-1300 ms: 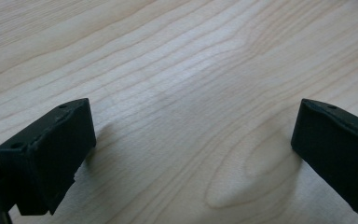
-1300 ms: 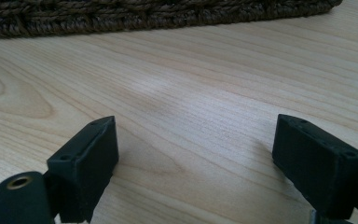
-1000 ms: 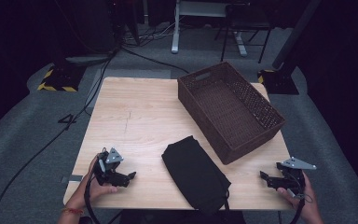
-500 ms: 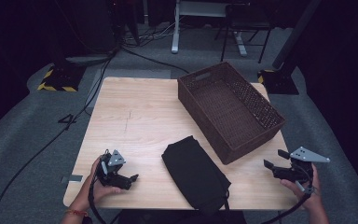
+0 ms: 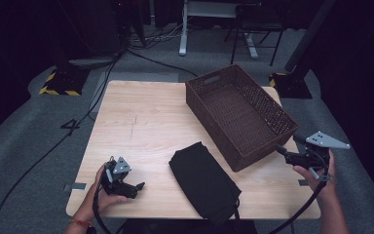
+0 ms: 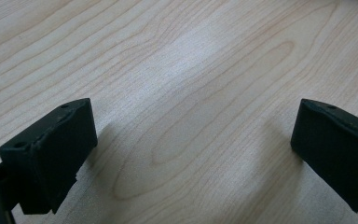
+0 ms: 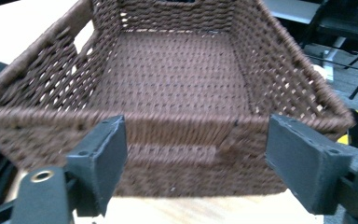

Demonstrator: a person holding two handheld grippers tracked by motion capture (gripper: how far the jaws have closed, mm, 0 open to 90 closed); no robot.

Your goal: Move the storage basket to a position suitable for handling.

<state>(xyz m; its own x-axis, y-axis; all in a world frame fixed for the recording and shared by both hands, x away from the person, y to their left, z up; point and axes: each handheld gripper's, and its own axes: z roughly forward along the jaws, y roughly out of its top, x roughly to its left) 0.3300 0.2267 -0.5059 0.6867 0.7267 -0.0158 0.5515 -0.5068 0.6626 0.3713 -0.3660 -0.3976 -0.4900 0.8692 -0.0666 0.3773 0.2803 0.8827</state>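
The right tongs (image 5: 283, 152) have swung up and forward over the last second: earlier they hung low off the worktop's (image 5: 141, 117) near right corner, and now they point at the near end of the basket (image 5: 241, 114), level with its rim. In the right gripper view their jaws stand wide apart, framing that end wall (image 7: 177, 140) with nothing between them, close to it but not touching. The left tongs (image 5: 135, 187) have barely shifted. They lie low over the bare wood well left of the basket, jaws also wide apart, and the left gripper view shows nothing but wood grain between them.

The cloth (image 5: 204, 178), a folded black piece, lies flat just beside the basket's near left corner, between the two hands, untouched and in the same place as before. The basket is empty and sits at a slant toward the far right of the worktop.

The right hand's move looks like a reach for the basket, probably to steady or pull it nearer before the cloth goes in. Nothing is gripped yet, so the job is at its very start. The left tongs are the nearer to the cloth and would likely take it.
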